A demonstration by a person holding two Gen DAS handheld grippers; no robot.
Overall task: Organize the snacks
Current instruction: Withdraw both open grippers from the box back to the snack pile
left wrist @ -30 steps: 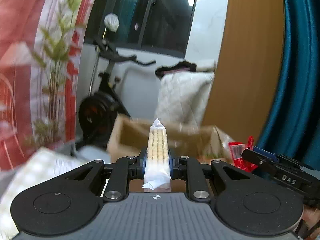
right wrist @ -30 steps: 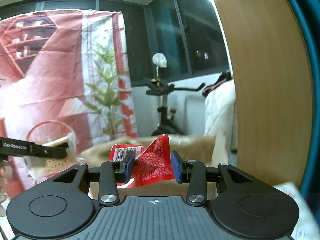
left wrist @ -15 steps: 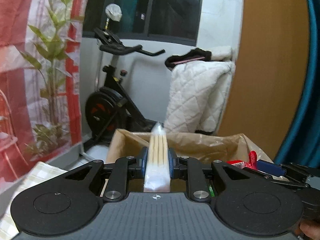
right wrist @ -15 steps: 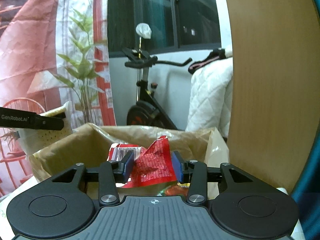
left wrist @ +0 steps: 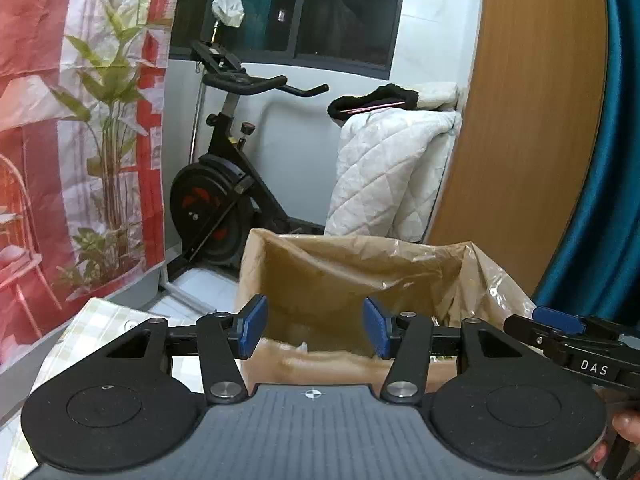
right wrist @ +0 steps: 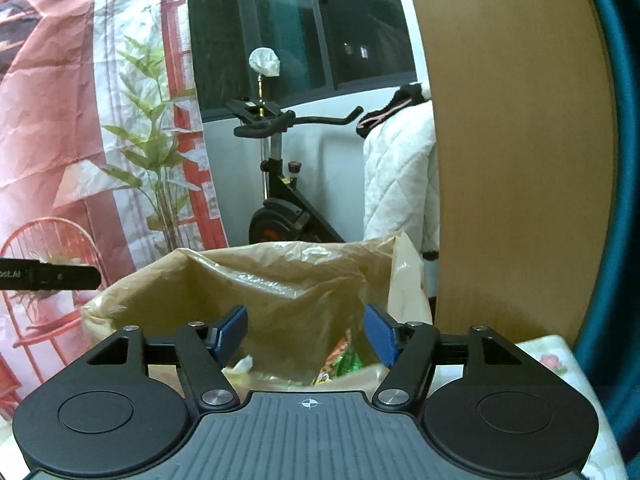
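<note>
A cardboard box lined with a clear plastic bag (left wrist: 360, 264) stands right in front of both grippers. My left gripper (left wrist: 316, 330) hangs over its near rim, jaws opening, nothing between the blue pads. My right gripper (right wrist: 306, 334) is over the same box (right wrist: 280, 280), jaws opening and empty too. Inside the box lie snack packets (right wrist: 340, 360) in green and orange, and a pale wrapper (right wrist: 242, 364). The right gripper's finger (left wrist: 560, 322) shows at the right of the left wrist view. The left gripper's finger (right wrist: 52, 278) shows at the left of the right wrist view.
A black exercise bike (left wrist: 224, 184) and a white quilted cover (left wrist: 388, 172) stand behind the box. A wooden panel (right wrist: 512, 140) rises to the right, a teal curtain (left wrist: 612, 160) beyond it. A red printed backdrop (left wrist: 60, 120) hangs left. A chequered tablecloth (left wrist: 92, 320) lies below.
The left gripper let go of the long cracker pack and the right let go of the red snack bag; both packs are gone from between the pads. Both grippers moved closer over the box.
</note>
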